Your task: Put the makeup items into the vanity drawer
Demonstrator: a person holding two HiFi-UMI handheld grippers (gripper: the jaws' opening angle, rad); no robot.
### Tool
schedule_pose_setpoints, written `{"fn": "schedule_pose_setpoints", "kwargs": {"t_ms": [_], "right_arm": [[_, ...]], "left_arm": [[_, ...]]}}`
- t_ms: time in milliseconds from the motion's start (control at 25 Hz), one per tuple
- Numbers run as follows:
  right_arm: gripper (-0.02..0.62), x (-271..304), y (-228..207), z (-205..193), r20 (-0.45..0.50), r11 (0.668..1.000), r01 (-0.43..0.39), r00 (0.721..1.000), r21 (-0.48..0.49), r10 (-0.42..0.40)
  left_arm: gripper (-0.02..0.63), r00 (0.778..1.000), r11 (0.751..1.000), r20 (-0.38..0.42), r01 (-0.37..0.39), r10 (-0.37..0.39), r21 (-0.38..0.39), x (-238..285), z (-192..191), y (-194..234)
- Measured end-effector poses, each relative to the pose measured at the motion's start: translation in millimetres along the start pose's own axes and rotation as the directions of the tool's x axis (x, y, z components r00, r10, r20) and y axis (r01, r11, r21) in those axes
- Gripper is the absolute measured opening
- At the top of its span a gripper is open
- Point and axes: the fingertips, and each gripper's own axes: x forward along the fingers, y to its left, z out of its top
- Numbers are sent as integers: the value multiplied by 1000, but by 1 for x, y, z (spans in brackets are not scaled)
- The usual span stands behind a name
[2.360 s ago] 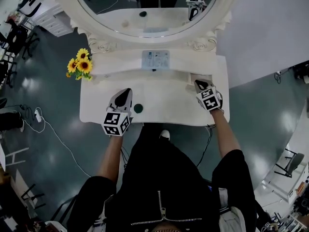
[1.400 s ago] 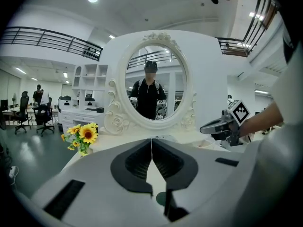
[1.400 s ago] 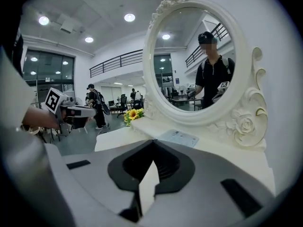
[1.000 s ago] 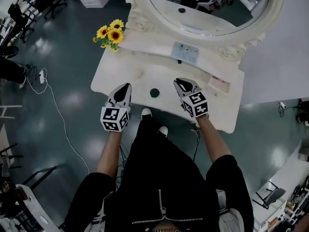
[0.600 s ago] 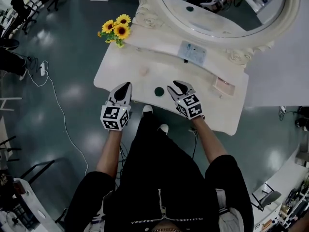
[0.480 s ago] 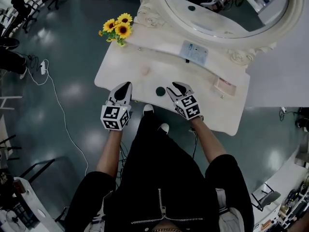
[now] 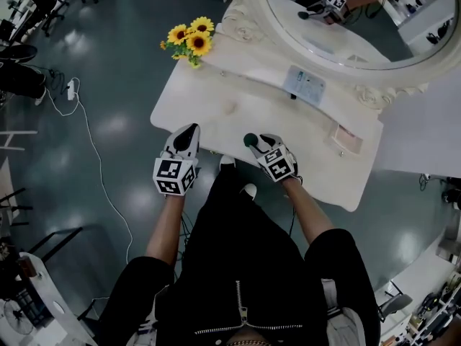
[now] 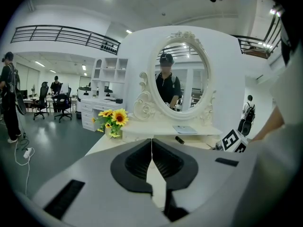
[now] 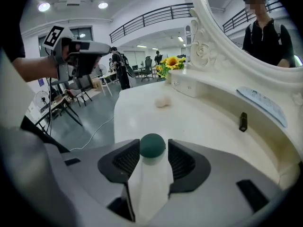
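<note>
One round dark-green makeup item [image 9: 152, 144] sits between the newly lowered right gripper's [image 7: 257, 143] jaws, just opened wide and not yet clamped; pickup is pending.

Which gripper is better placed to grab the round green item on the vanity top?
Right. The right gripper has just been opening its jaws, which straddle the green item without pressing it. The left gripper is shut, off to the side.
</note>
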Motion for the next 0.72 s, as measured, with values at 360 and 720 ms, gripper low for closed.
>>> {"fn": "schedule_pose_setpoints", "kwargs": {"t_ms": [360, 720], "right_arm": [[169, 23, 7, -20, -103, 1000, -8, 995, 11, 9], [41, 26, 14, -20, -130, 1000, -21, 991, -2, 20]], "left_arm": [[21, 1000, 1000, -19, -25, 24, -18, 1, -4, 23], [21, 1000, 1000, -21, 1, -1, -8, 10, 1, 23]]}}
